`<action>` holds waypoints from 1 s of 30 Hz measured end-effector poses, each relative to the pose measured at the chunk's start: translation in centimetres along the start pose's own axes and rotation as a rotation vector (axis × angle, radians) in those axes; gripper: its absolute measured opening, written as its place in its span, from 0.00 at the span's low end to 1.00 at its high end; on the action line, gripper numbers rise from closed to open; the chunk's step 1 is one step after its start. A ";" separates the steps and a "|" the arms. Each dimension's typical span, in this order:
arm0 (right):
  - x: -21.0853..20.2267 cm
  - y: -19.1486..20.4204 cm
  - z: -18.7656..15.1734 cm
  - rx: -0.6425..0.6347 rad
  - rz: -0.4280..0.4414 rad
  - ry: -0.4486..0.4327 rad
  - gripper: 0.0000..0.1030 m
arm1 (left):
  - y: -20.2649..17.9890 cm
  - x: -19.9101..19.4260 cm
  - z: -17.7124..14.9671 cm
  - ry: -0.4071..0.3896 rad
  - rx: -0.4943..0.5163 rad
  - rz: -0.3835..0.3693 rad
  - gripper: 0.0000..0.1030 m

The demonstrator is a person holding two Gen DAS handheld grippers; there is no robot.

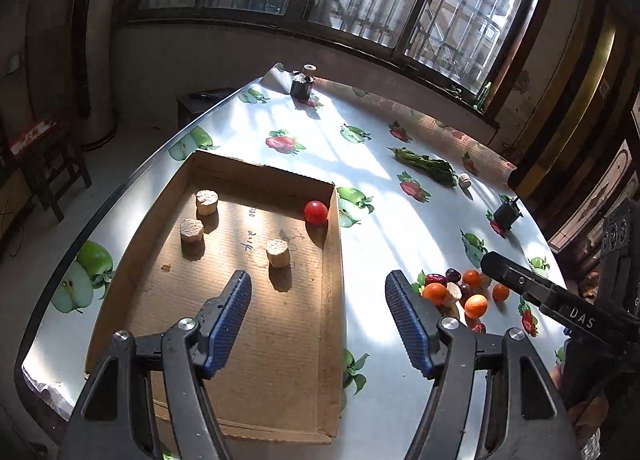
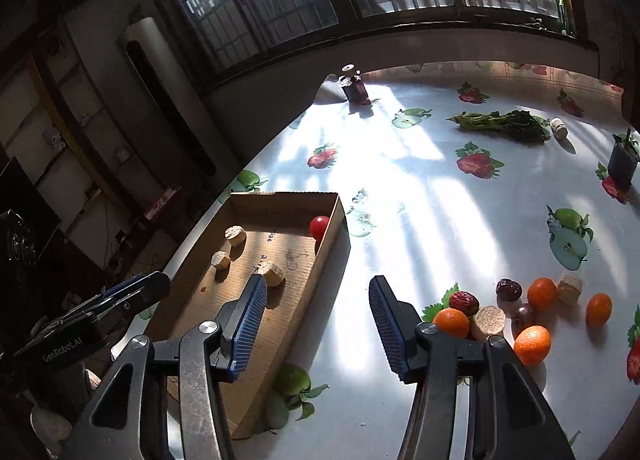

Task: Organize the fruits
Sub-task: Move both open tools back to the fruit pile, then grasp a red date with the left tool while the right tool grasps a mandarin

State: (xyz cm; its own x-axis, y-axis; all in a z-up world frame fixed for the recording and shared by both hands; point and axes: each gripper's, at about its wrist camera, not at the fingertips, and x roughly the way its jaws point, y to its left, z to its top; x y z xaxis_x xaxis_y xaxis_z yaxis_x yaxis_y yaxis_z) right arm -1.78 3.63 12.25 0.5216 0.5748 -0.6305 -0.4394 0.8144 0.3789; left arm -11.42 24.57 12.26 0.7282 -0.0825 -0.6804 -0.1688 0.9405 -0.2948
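A shallow cardboard tray lies on the table and holds a red tomato in its far right corner and three cork-like cylinders. A pile of fruit lies to its right: several oranges, dark red dates and two more cork cylinders. My left gripper is open and empty above the tray's right side. My right gripper is open and empty over the table between tray and pile.
The table has a fruit-print cloth. A green vegetable with a cork beside it lies at the far right. A dark jar stands at the far edge, a small black pot at the right.
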 end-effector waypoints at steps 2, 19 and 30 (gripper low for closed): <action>-2.6 -3.4 -0.3 0.041 -0.038 -0.024 0.56 | -1.8 0.4 -1.1 0.021 0.017 -0.038 0.67; -5.1 -20.1 -2.9 0.249 -0.300 0.016 0.59 | -12.6 7.2 -7.5 0.189 0.222 -0.076 0.67; -0.9 -20.9 -2.6 0.192 -0.299 -0.018 0.58 | -15.6 10.0 -8.4 0.220 0.289 -0.103 0.67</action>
State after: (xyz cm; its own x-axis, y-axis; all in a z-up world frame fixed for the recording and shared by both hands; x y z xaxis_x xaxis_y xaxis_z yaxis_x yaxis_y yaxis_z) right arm 5.04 -14.12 3.12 0.6200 0.3089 -0.7213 -0.1213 0.9459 0.3009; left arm -7.06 6.32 4.39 0.5665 -0.2208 -0.7939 0.1149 0.9752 -0.1892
